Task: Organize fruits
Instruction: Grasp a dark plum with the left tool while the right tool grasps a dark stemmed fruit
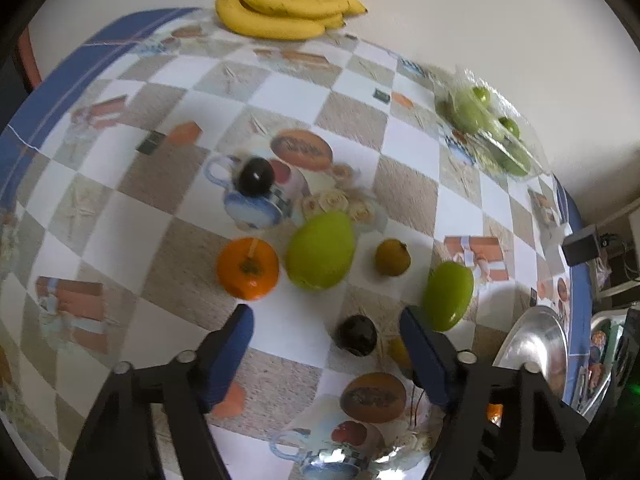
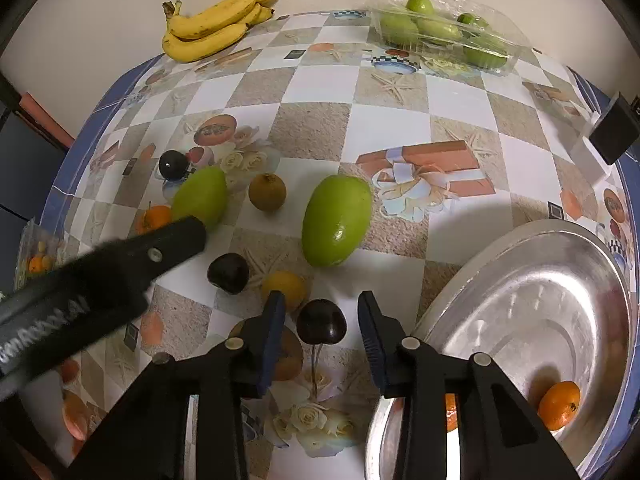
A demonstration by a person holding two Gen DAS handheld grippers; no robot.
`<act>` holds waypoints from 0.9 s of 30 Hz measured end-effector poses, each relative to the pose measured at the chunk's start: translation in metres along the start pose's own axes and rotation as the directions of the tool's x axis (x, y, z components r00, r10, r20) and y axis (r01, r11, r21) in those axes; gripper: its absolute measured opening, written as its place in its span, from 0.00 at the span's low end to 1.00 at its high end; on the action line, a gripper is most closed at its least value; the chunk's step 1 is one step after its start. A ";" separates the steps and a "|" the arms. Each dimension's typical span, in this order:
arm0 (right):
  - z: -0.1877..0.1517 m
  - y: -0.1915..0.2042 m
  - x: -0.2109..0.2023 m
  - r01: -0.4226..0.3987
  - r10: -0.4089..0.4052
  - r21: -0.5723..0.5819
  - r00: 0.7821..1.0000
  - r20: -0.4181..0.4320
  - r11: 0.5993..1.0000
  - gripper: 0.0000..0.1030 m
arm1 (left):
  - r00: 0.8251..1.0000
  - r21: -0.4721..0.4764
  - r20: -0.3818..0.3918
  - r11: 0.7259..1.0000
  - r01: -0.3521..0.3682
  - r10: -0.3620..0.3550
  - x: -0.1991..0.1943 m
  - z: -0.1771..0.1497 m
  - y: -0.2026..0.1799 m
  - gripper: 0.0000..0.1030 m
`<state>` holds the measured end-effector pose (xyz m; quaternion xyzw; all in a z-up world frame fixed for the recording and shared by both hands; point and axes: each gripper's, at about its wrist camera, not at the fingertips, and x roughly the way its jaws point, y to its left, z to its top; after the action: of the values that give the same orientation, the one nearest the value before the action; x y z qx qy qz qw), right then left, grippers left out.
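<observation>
Blue-padded jaws of the right gripper [image 2: 322,330] are bracketing a dark plum [image 2: 321,321] on the counter [image 2: 392,128], gaps showing on both sides, so nothing is being squeezed yet; the left gripper [image 1: 326,350] is hanging released above bare oilcloth, an orange [image 1: 247,268] just beyond one finger and a second plum [image 1: 357,335] near the other. Judging by looks, the plum is being a light, smooth, rollable, bruisable thing, best pinched gently across its widest middle. Open room is lying rightward to the steel bowl [image 2: 520,264], already holding a tangerine [image 2: 559,405], though its raised rim is sitting close beside the jaws, and a lemon [image 2: 285,289] and green mango [image 2: 336,220] are crowding the far side.
</observation>
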<state>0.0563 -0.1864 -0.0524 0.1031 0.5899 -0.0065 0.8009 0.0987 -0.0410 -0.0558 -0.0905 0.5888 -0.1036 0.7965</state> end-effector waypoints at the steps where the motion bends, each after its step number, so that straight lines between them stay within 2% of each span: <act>1: 0.000 0.000 0.000 0.002 -0.002 0.002 1.000 -0.002 1.000 0.32 | 1.000 -0.001 -0.012 1.000 0.007 -0.007 0.003 -0.001 -0.001 0.68; 5: -0.001 -0.002 0.004 0.001 -0.001 0.010 1.000 -0.019 1.000 0.29 | 0.999 -0.016 -0.040 1.000 0.021 -0.022 0.011 -0.002 -0.001 0.55; 14: -0.002 0.000 0.005 -0.005 0.006 0.005 0.999 -0.033 1.000 0.28 | 0.996 -0.031 -0.072 0.998 0.058 -0.060 0.020 -0.004 -0.004 0.35; 18: -0.002 0.000 0.005 -0.007 0.007 0.004 0.999 -0.036 1.000 0.28 | 0.993 -0.047 -0.082 0.995 0.087 -0.091 0.021 -0.005 -0.005 0.30; 27: -0.003 0.001 0.006 -0.010 0.010 0.002 0.999 -0.042 1.000 0.28 | 0.993 -0.050 -0.085 0.995 0.082 -0.086 0.022 -0.005 -0.005 0.27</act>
<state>0.0555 -0.1838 -0.0586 0.1069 0.6060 -0.0009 0.7882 0.0995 -0.0519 -0.0760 -0.1292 0.6209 -0.1270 0.7627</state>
